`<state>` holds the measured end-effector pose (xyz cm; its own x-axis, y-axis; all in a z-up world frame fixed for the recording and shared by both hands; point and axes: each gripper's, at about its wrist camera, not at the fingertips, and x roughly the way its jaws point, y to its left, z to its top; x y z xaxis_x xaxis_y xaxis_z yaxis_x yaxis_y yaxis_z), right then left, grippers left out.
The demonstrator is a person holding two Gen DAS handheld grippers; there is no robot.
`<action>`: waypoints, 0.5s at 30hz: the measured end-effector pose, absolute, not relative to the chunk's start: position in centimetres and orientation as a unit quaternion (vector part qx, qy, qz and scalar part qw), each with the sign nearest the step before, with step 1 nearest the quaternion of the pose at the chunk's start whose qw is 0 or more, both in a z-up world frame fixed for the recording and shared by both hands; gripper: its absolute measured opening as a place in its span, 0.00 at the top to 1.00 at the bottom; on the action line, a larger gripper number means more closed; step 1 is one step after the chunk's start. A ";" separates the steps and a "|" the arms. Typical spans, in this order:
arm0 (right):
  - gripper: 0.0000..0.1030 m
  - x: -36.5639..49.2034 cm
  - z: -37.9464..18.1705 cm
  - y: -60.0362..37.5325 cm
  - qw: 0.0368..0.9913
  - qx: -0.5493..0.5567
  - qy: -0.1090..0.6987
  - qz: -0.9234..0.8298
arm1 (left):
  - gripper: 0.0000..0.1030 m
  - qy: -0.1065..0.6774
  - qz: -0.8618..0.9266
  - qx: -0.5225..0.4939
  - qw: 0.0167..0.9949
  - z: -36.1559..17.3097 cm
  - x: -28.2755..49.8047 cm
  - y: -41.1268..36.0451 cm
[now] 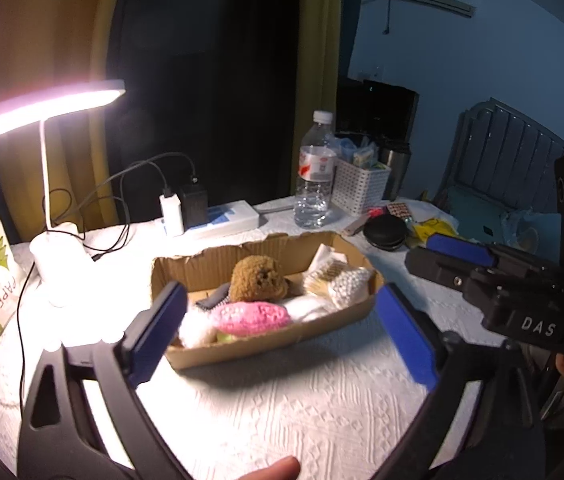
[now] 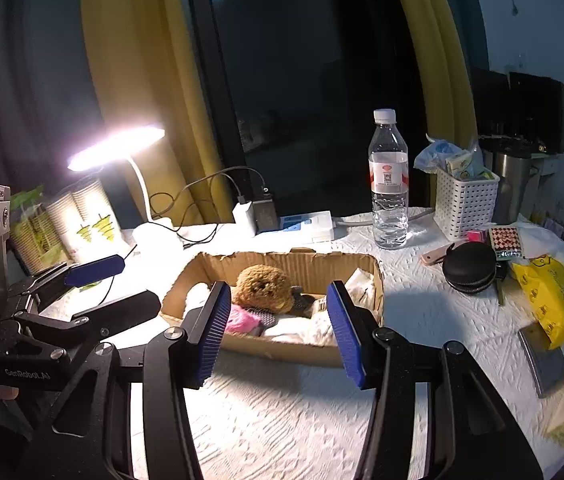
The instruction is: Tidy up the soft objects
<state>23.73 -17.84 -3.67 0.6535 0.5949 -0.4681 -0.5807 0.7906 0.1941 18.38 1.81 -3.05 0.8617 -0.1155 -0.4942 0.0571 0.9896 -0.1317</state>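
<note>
A cardboard tray (image 1: 338, 322) sits mid-table (image 1: 302, 400), holding a brown plush (image 1: 257, 278), a pink knit piece (image 1: 251, 317) and white soft items. Both the left tongs (image 1: 277, 332) and right tongs (image 2: 279, 332) hover near it, spread wide, empty. A lit lamp (image 1: 47, 108) stands far left.

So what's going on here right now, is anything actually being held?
Nothing is held. The left gripper and the right gripper are both open and empty, above the white textured tablecloth just in front of the shallow brown cardboard tray. The soft things sit inside the tray: a fuzzy brown plush toy, a pink knitted oval piece and some white fluffy pieces. A lit white desk lamp stands to the left.
</note>
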 end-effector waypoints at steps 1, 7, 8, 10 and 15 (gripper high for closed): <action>0.49 23.3 -3.6 -17.9 0.910 0.013 0.261 0.324 | 0.04 0.257 -0.046 -0.056 0.964 -3.0 17.9 1.7; 0.49 20.5 -3.1 -18.7 0.913 0.009 0.250 0.322 | 0.04 0.251 -0.050 -0.052 0.965 -2.8 14.8 0.9; 0.49 20.0 -3.1 -18.8 0.914 0.008 0.249 0.321 | 0.04 0.250 -0.051 -0.052 0.965 -2.8 14.4 0.8; 0.49 19.1 -3.1 -19.0 0.914 0.007 0.248 0.320 | 0.04 0.249 -0.051 -0.053 0.966 -2.9 13.5 0.7; 0.49 17.3 -3.1 -19.4 0.916 0.003 0.244 0.318 | 0.04 0.242 -0.052 -0.054 0.967 -2.8 11.7 0.5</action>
<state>17.32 -19.41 -3.07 0.6789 0.5838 -0.4453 -0.5808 0.7980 0.1609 11.68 0.46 -2.83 0.8775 -0.1261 -0.4628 0.0742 0.9889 -0.1288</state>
